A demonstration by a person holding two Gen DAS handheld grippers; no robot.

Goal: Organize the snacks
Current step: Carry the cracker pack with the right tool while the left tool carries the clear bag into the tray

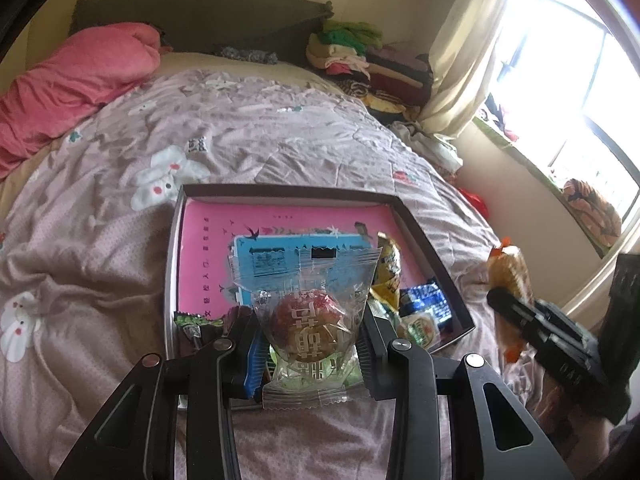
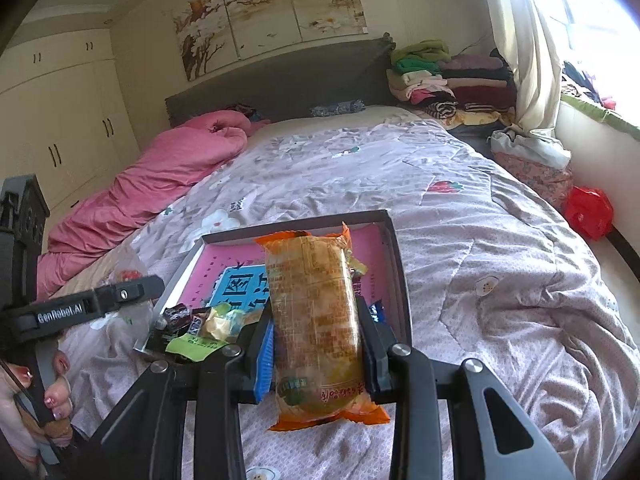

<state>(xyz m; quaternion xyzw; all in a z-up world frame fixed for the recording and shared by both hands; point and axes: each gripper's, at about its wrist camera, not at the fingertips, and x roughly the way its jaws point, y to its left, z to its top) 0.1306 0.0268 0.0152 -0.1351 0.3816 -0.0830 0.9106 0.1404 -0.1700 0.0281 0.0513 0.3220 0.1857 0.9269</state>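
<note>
My left gripper is shut on a clear-wrapped round red pastry and holds it above the near edge of a shallow box with a pink and blue bottom. My right gripper is shut on a long orange snack packet and holds it above the same box. Several small wrapped snacks lie in the box's near corners. The right gripper with its orange packet shows at the right of the left wrist view; the left gripper shows at the left of the right wrist view.
The box lies on a bed with a mauve flowered quilt. A pink duvet lies at the far left. Folded clothes are stacked by the headboard. A red bag sits on the floor at the right by the window.
</note>
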